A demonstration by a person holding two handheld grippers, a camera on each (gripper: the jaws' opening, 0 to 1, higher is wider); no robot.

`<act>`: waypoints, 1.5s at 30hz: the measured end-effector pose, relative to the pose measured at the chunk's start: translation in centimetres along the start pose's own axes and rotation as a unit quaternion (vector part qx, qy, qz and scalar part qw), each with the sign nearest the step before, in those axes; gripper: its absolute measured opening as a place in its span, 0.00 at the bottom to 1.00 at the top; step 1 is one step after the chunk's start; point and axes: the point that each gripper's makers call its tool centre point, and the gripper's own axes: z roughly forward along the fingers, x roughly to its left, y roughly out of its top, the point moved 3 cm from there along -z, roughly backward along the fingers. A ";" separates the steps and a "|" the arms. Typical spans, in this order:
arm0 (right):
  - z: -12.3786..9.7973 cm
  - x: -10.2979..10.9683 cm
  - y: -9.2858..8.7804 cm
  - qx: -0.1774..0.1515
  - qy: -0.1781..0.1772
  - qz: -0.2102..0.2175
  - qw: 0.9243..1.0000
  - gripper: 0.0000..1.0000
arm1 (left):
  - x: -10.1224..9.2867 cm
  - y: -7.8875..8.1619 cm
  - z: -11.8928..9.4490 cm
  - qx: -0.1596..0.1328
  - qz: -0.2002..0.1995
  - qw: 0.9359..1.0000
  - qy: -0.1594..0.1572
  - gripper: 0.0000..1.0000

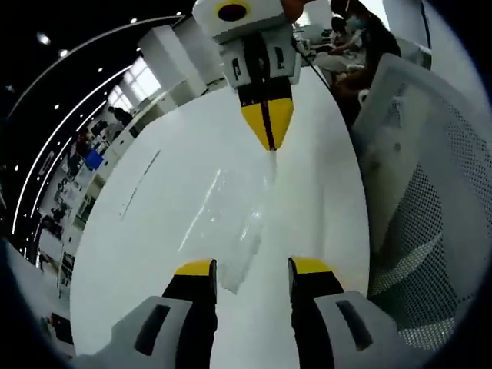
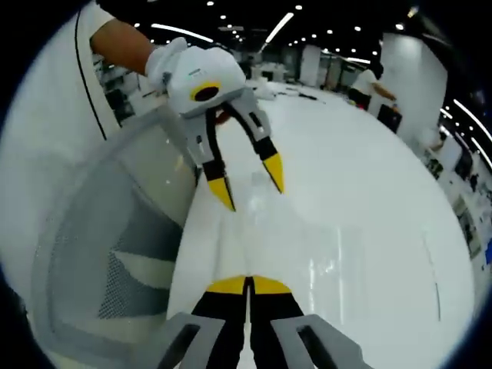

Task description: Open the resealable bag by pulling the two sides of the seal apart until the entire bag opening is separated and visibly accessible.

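Clear bag (image 1: 247, 231) stretches mid-frame between spread left gripper (image 1: 252, 269) and right gripper (image 2: 247, 284), clamped on its far edge, over white table (image 1: 154, 231); office behind.

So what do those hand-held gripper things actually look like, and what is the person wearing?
Each hand-held gripper has two black jaws ending in yellow pointed tips, set in pale grey housings. The left hand-held gripper is held by a hand in a white glove, with a white short sleeve edged by a thin dark line. The right hand-held gripper has the same black-and-yellow tips.
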 end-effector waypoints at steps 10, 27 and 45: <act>-1.1 -0.7 -0.1 -0.009 0.022 0.013 1.000 0.00 | -0.5 2.5 1.6 -0.001 0.126 0.990 -0.059 0.00; 0.3 -1.3 5.0 -0.110 -0.011 0.060 0.992 0.11 | 0.9 3.8 1.6 -0.015 0.143 0.988 -0.052 0.00; 2.5 -1.2 7.2 -0.132 -0.044 -0.011 0.990 0.04 | 0.8 4.6 1.4 -0.027 0.129 0.989 -0.061 0.00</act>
